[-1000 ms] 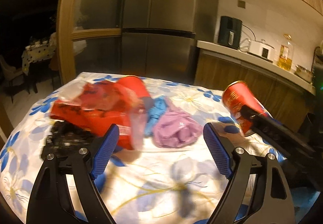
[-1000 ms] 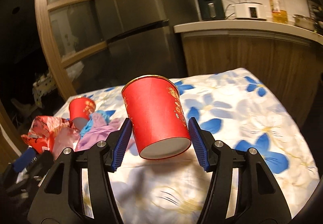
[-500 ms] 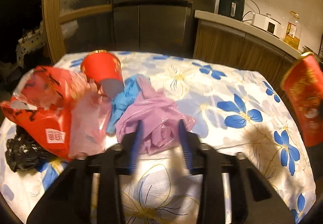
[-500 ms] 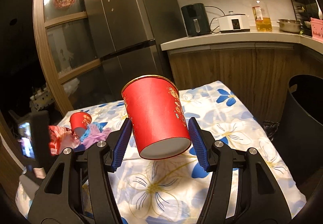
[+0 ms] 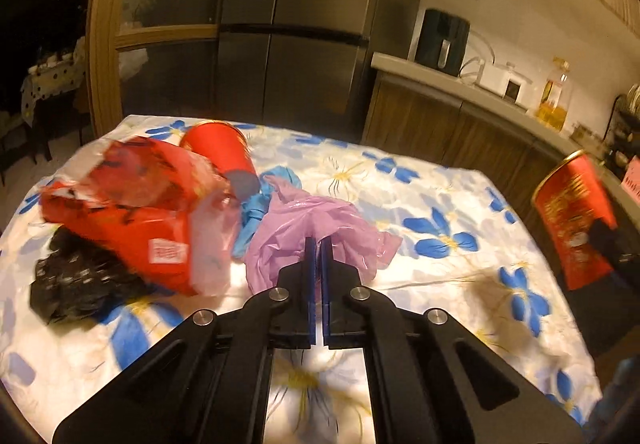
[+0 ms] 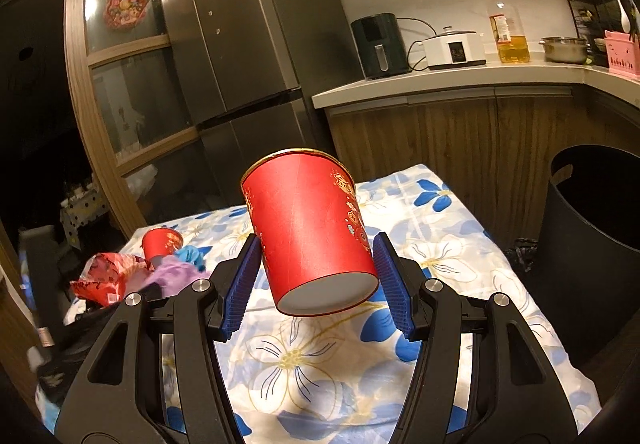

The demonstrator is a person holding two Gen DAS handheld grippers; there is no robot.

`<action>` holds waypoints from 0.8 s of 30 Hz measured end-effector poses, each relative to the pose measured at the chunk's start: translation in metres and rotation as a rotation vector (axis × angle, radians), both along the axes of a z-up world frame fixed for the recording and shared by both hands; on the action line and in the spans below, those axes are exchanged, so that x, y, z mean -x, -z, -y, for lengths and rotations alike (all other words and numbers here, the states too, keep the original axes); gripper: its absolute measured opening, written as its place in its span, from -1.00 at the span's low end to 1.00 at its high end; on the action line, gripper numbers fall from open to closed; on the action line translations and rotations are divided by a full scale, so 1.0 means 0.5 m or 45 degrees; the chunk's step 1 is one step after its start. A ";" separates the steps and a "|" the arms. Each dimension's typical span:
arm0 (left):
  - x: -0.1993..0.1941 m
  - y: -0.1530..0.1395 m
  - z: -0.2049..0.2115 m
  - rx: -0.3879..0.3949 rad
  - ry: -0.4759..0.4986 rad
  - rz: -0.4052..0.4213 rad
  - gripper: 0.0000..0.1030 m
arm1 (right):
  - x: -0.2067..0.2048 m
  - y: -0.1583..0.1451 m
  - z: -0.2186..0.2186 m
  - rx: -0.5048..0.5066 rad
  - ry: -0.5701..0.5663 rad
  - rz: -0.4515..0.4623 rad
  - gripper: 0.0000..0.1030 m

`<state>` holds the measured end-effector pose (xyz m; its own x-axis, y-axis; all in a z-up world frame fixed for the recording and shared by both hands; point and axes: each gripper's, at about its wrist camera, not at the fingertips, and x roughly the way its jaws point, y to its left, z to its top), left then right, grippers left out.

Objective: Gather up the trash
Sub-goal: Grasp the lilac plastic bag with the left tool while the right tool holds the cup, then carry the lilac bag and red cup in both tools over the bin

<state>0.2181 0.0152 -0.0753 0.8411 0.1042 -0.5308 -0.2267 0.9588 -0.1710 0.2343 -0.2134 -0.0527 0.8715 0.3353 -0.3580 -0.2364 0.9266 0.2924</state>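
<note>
Your right gripper point(image 6: 316, 280) clamps a tapered red paper cup point(image 6: 310, 240), smooth-walled with gold print, tilted base-toward-you above the floral tablecloth point(image 6: 304, 360); a round black bin point(image 6: 592, 228) stands at 3 o'clock. Your left gripper point(image 5: 316, 248) has its ribbed blue pads pressed together on crinkled purple plastic film point(image 5: 316, 224). A second cup point(image 5: 218, 151) lies at 11 o'clock.
</note>
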 end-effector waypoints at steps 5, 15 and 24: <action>0.043 -0.043 0.006 -0.005 0.020 0.073 -0.97 | 0.018 -0.006 0.009 -0.018 0.001 0.012 0.11; 0.053 -0.109 0.100 -0.017 0.162 0.179 -0.97 | 0.072 -0.033 0.072 -0.043 0.064 0.065 0.11; 0.033 -0.147 0.256 -0.033 0.383 0.243 -0.97 | 0.109 -0.055 0.170 -0.055 0.186 0.104 0.11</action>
<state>0.2016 -0.1130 -0.0020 0.9197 -0.1520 -0.3619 0.1004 0.9824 -0.1575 0.1800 -0.2985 -0.0253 0.9377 0.2167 -0.2717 -0.1251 0.9398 0.3179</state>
